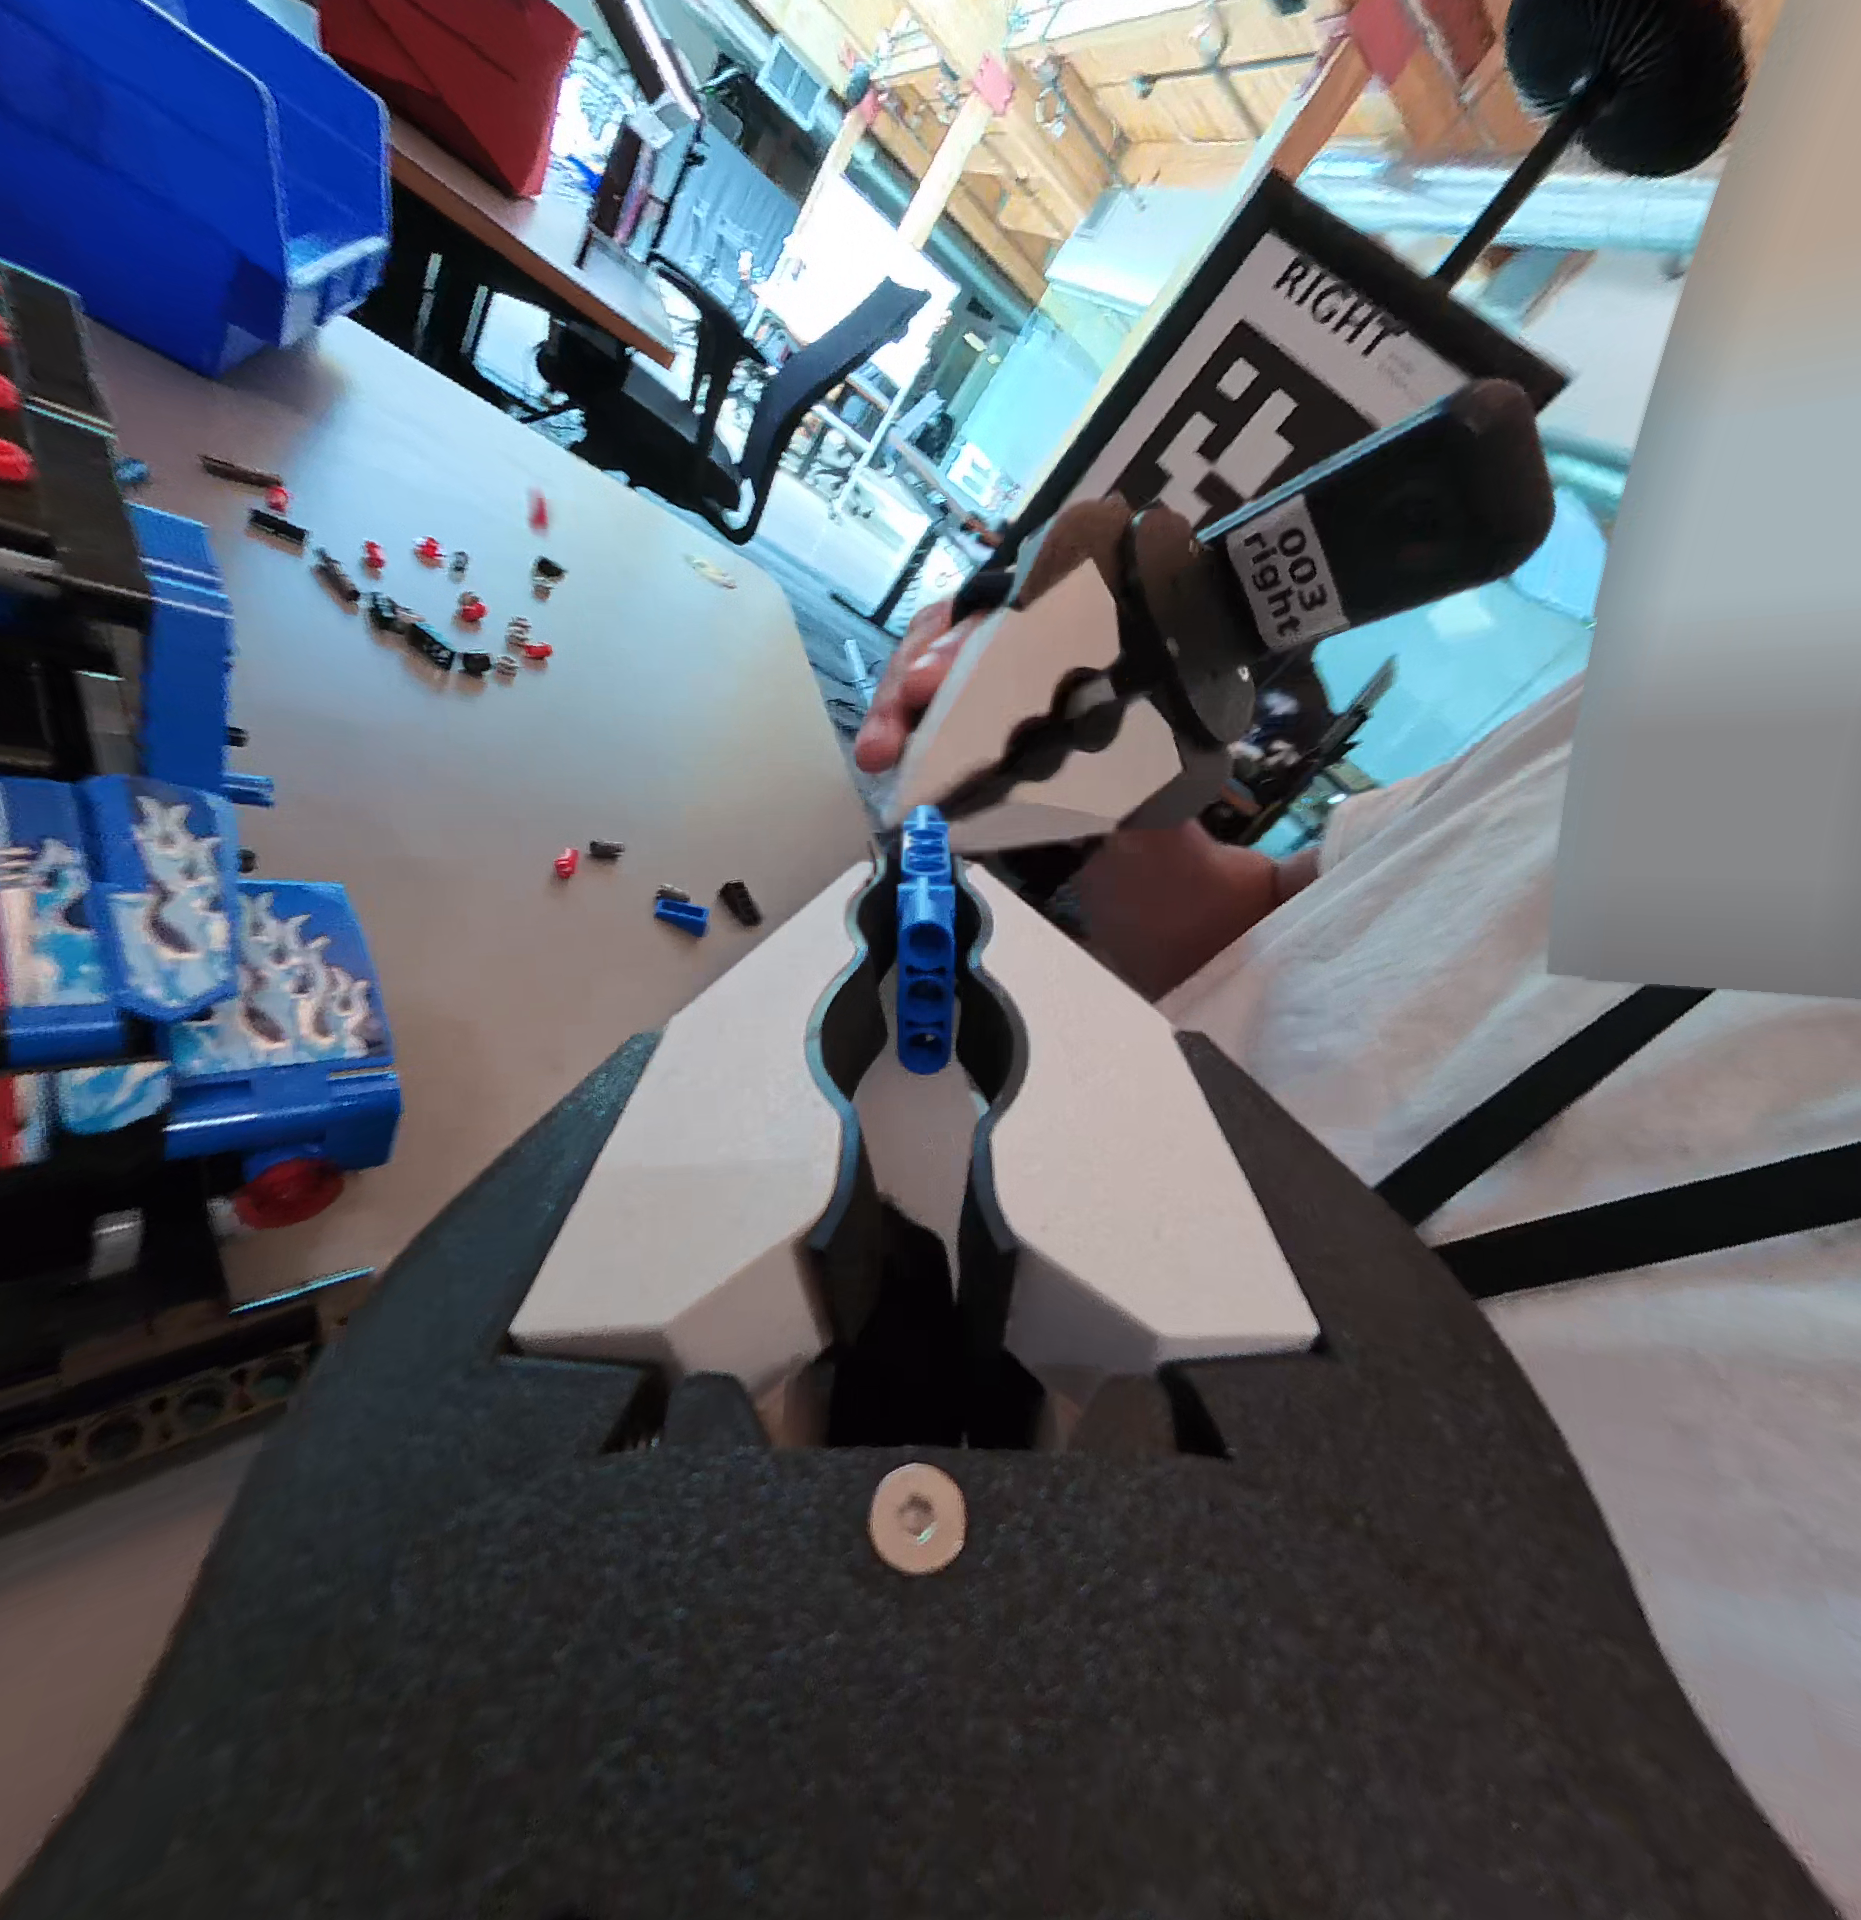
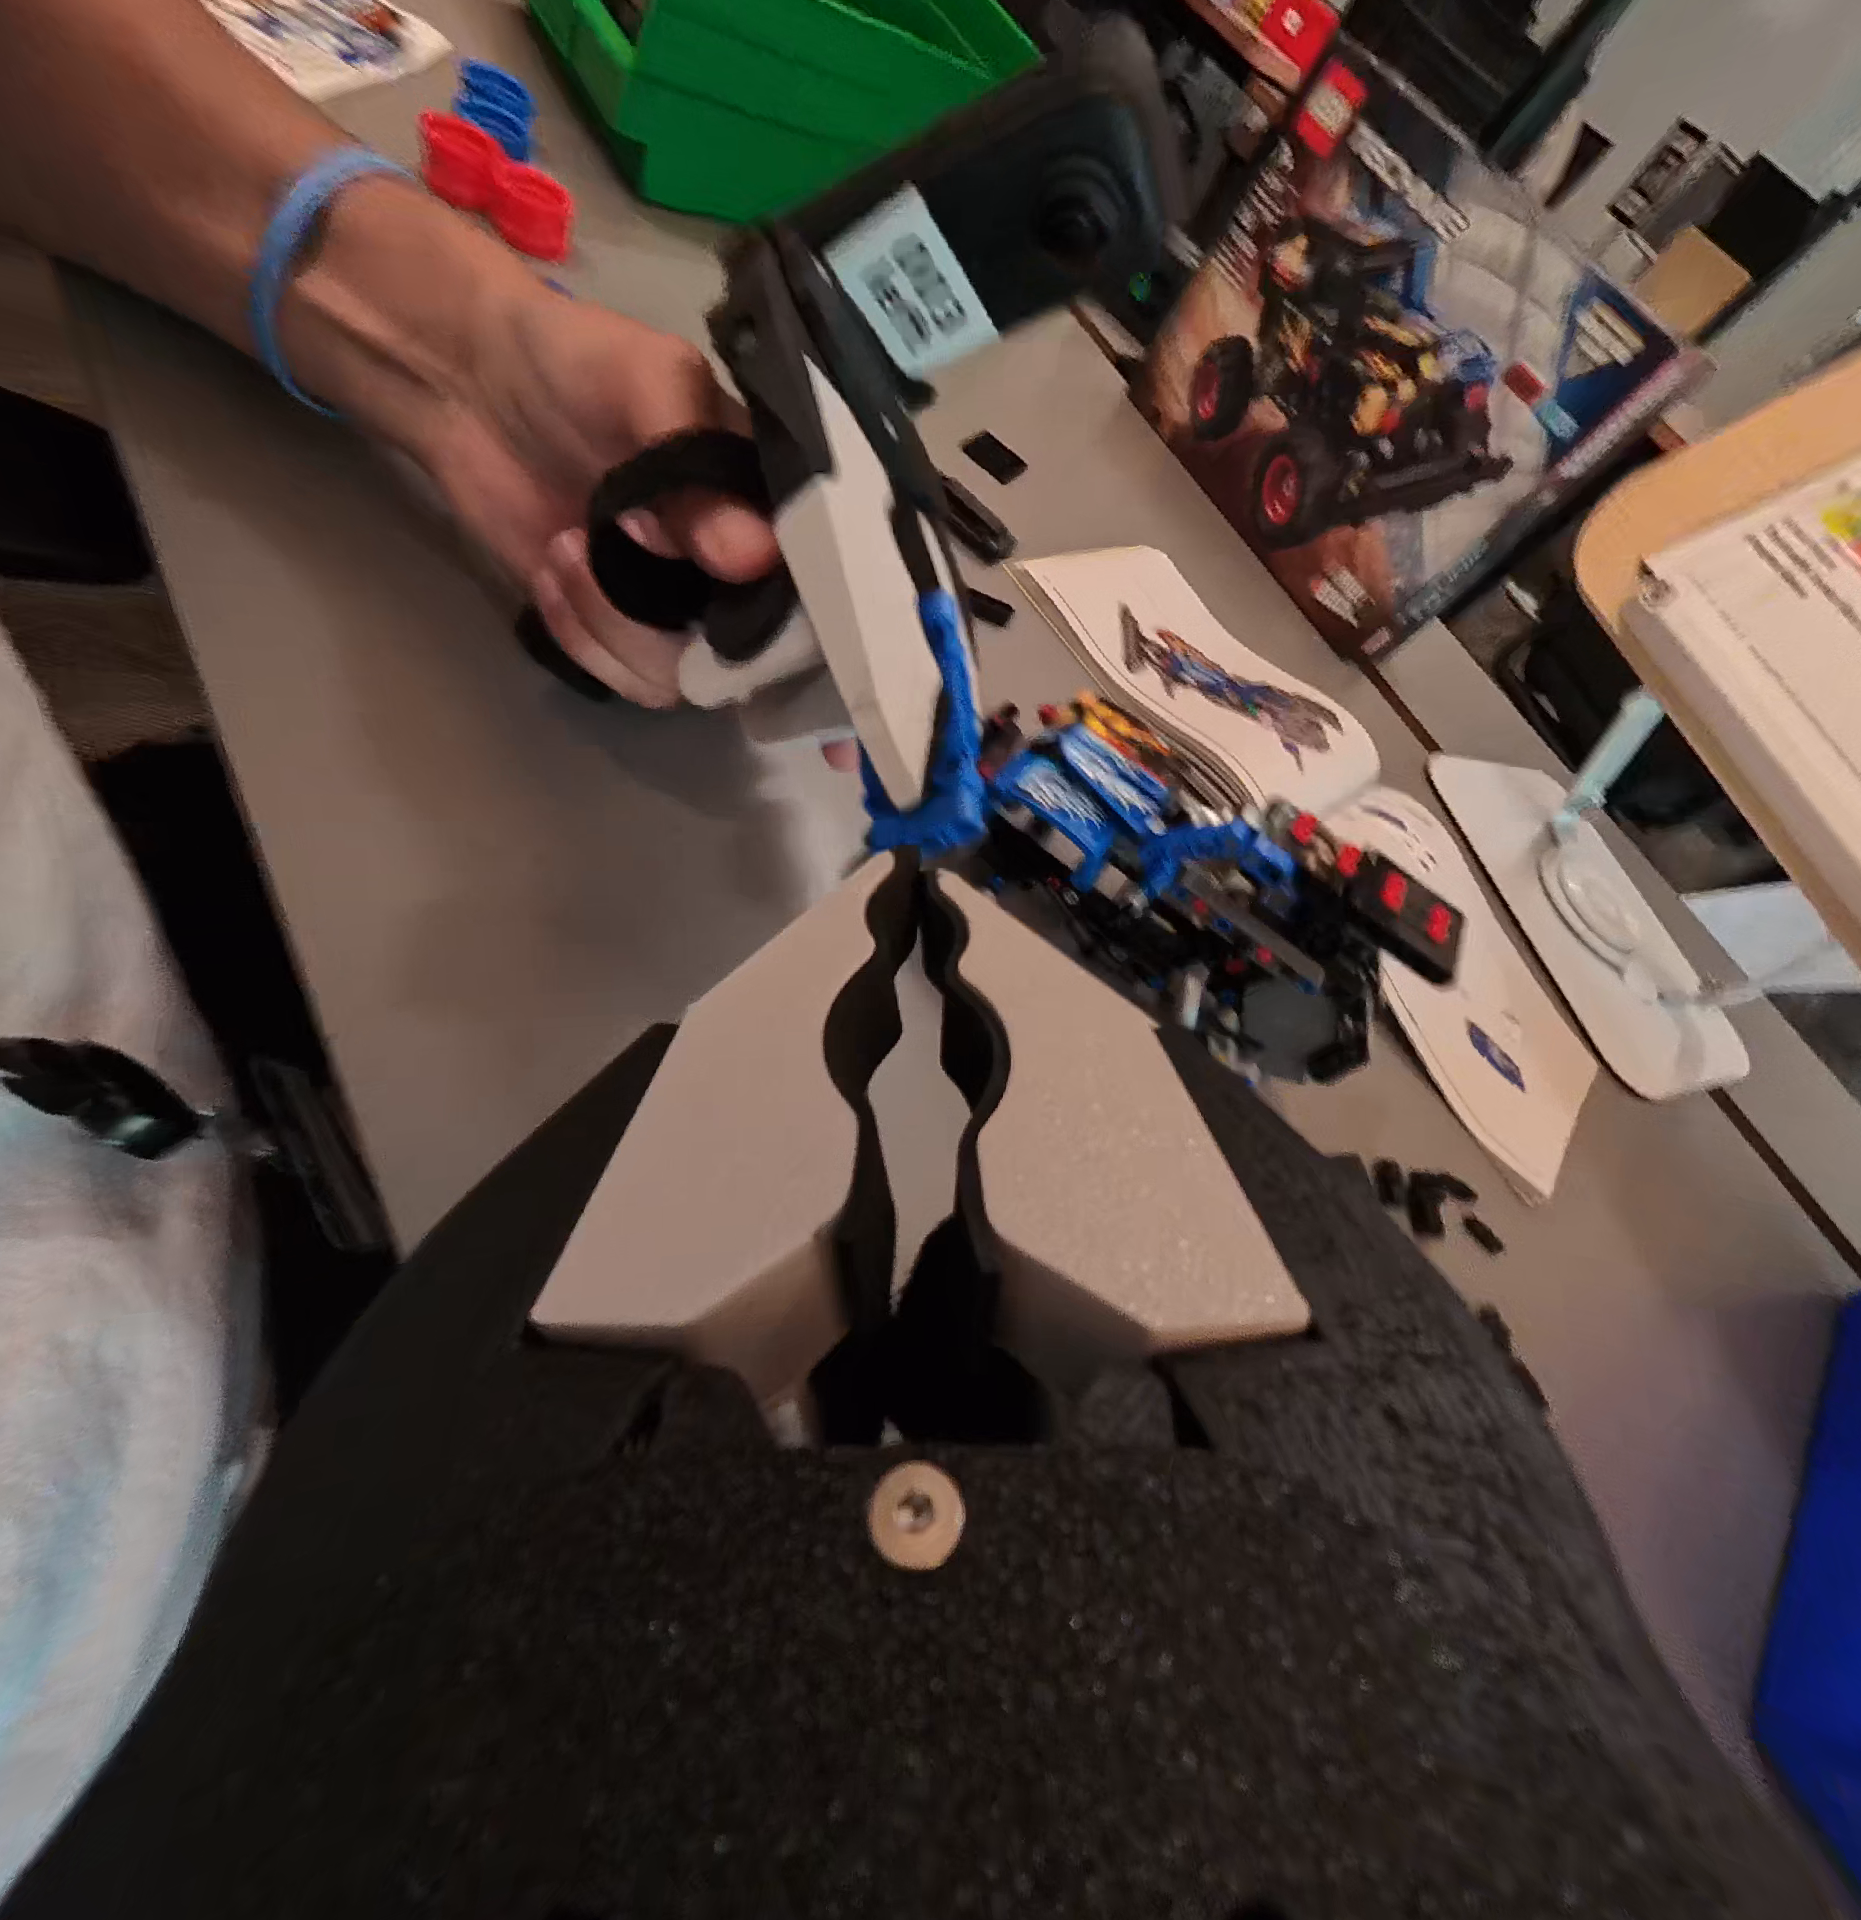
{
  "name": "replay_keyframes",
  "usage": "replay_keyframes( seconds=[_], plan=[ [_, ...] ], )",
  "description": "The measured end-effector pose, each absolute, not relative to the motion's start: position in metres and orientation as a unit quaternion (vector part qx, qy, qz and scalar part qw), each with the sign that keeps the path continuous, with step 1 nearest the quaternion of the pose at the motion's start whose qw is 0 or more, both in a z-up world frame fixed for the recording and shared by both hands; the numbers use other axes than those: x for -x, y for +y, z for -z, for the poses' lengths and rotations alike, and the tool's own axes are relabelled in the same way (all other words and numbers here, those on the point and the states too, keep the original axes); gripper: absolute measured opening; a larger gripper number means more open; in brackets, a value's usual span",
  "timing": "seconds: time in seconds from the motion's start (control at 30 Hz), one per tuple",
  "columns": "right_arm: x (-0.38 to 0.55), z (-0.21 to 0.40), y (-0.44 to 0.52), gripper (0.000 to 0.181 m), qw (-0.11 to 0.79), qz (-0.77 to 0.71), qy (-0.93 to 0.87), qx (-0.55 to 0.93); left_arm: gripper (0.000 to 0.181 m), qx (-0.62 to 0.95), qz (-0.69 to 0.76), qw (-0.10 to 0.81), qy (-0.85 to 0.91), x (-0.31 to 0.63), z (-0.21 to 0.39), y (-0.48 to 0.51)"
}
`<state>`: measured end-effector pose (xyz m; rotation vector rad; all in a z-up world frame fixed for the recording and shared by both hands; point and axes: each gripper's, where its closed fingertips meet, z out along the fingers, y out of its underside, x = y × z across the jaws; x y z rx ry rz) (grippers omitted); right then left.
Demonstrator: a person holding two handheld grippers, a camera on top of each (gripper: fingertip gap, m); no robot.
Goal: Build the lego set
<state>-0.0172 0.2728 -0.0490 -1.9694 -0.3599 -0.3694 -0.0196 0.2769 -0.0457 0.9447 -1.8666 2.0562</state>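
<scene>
We are clamping a blue perforated beam (image 1: 926,956) between the fingers of our left gripper (image 1: 918,883), holding it above the near edge of the pale grey tabletop (image 1: 490,748). Our right gripper (image 2: 918,883) is meeting its far end, fingers drawn nearly together; whether they are pinching anything, we cannot tell. A half-built blue truck (image 2: 1134,831) is sitting mid-table beside an open instruction booklet (image 2: 1217,665), with the set's box (image 2: 1404,416) and a green bin (image 2: 801,94) along the far edge. Loose red and black pieces (image 1: 427,603) are lying scattered, with an open workshop with desks and an office chair (image 1: 760,405) beyond.
</scene>
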Motion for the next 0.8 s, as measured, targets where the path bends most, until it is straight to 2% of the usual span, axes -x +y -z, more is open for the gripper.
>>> replay_keyframes(
  seconds=[0.07, 0.17, 0.37, 0.53, 0.8],
  plan=[
    [-0.012, 0.055, 0.266, 0.000, 0.540, 0.182, -0.113, 0.814, 0.005, -0.321, -0.683, 0.063, -0.654, 0.014, 0.050, 0.282],
    [-0.042, 0.056, 0.261, 0.000, 0.607, 0.111, -0.017, 0.787, 0.005, -0.312, -0.674, 0.033, -0.669, 0.015, 0.052, 0.278],
    [-0.048, 0.047, 0.222, 0.000, 0.600, 0.062, 0.044, 0.797, 0.006, -0.288, -0.535, -0.081, -0.790, 0.013, 0.094, 0.280],
    [-0.075, 0.053, 0.197, 0.000, 0.611, 0.003, 0.117, 0.783, 0.006, -0.298, -0.523, -0.050, -0.797, 0.018, 0.101, 0.275],
    [-0.108, 0.059, 0.178, 0.000, 0.624, 0.017, 0.165, 0.764, 0.006, -0.295, -0.460, -0.074, -0.834, 0.018, 0.122, 0.281]
  ],
)
